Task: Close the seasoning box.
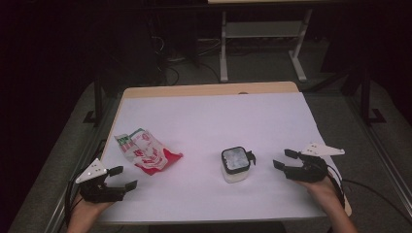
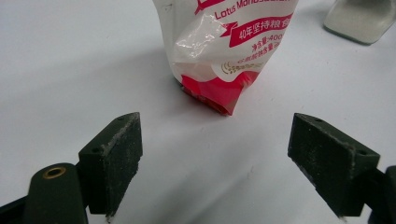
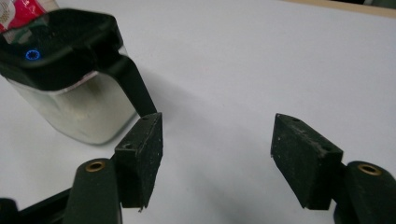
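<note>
Small clear container [image 1: 236,165] with a black lid and black side handle, upright on the white-covered surface [image 1: 214,121], right of centre in the high view. Seen close in the right gripper view [image 3: 79,88], with a blue ring lit on the lid and the handle sloping down toward the near pad. Just right of it, right tongs [image 1: 282,158] spread, nothing between the pads, tips aimed at the handle but apart from it; whether the nearer pad [image 3: 140,154] touches the handle's lower end cannot be told. Grey three-cornered plate on top of the tool, cable trailing off toward the edge of the surface, hand gripping from below.

Further left, crumpled red-and-white bag [image 1: 148,151] lying flat, well apart from the container, printed with red banners and white lettering. In the left gripper view, bag's red bottom corner [image 2: 224,70] pointing toward the camera, with a corner of the container [image 2: 359,18] beyond at upper right.

Near the front left corner, left tongs [image 1: 124,177] also spread wide and empty, pads [image 2: 114,158] resting low over the bare white covering, short of the bag and not touching it. Hand and forearm entering from the bottom edge.

Beyond the surface, dark floor, cables and white legs of another table [image 1: 262,39].
</note>
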Motion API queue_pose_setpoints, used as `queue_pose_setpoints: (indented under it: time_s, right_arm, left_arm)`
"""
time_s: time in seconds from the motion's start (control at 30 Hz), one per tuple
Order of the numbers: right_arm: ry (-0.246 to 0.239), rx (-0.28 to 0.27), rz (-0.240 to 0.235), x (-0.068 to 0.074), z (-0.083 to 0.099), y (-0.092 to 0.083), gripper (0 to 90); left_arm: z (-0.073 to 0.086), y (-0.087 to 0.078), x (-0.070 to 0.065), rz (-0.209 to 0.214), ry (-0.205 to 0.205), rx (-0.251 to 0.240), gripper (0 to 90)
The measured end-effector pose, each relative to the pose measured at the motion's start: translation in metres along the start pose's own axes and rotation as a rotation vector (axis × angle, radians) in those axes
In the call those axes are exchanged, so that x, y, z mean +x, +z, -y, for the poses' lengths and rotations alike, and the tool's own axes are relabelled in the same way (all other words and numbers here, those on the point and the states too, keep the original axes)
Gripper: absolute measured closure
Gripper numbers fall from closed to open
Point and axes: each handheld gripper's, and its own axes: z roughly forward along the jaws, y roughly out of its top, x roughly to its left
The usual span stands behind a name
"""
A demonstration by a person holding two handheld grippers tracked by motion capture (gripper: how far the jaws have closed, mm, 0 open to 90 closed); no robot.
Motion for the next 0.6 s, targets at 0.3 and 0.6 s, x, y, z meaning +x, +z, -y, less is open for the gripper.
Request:
queue_pose_setpoints:
  time_s: [0.3, 0.6]
  right_arm:
    - [0.004, 0.058, -0.004, -0.008, 0.021, 0.003, 31.3]
    - [0.025, 0.037, -0.013, -0.014, 0.021, 0.001, 31.0]
  left_arm:
    - [0.0, 0.003, -0.002, 0.008, -0.019, -0.009, 17.6]
    - [0.001, 0.008, -0.004, 0.015, -0.012, 0.01, 17.6]
